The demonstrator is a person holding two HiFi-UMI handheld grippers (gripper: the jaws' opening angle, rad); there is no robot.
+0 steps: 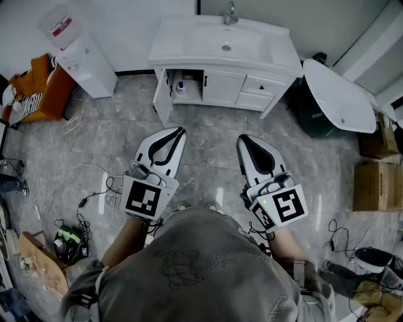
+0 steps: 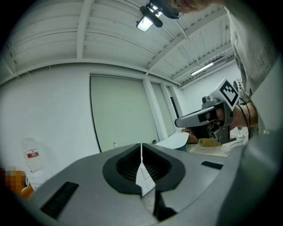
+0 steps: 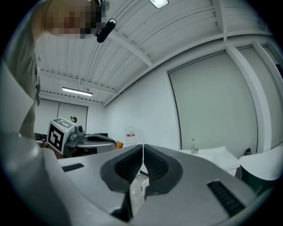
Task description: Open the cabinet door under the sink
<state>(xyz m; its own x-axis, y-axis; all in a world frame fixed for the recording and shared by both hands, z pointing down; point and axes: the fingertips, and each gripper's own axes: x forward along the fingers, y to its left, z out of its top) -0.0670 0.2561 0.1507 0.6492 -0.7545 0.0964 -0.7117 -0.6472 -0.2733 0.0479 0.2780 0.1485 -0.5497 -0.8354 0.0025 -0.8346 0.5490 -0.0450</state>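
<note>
The white sink cabinet (image 1: 220,50) stands against the far wall, with a basin and a faucet (image 1: 230,14) on top. Its left door (image 1: 162,95) is swung open, and a small bottle (image 1: 181,86) shows on the shelf inside. The middle door (image 1: 223,88) is closed, with drawers (image 1: 257,93) to its right. My left gripper (image 1: 181,131) and right gripper (image 1: 241,139) are both shut and empty. They hover over the floor, well short of the cabinet. In the right gripper view, the jaws (image 3: 142,148) meet and the sink top (image 3: 214,154) lies ahead.
A water dispenser (image 1: 79,53) and an orange seat (image 1: 38,88) stand at the back left. A white oval panel (image 1: 340,94) leans at the cabinet's right, near cardboard boxes (image 1: 376,182). Cables and a power strip (image 1: 104,192) lie on the tiled floor at left.
</note>
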